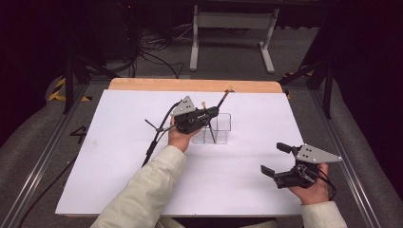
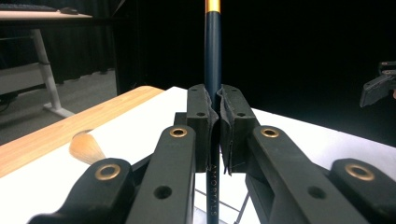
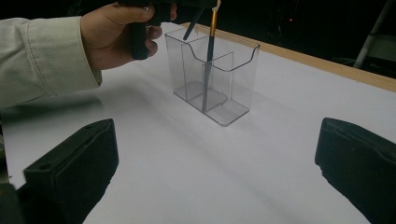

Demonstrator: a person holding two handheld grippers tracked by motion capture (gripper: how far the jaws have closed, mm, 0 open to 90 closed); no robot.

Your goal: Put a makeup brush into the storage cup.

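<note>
- Left gripper is clamped tight on a dark blue brush, handle running straight up between its pads.
- The brush's lower end hangs below the gripper, inside the clear organizer on the tabletop.
- Right gripper sits well off to the side, wide open, holding nothing.

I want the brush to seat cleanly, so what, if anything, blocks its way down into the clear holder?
Nothing visible does. The left gripper holds the brush upright, its lower end already inside the clear holder beside the inner divider. That compartment looks empty.
</note>
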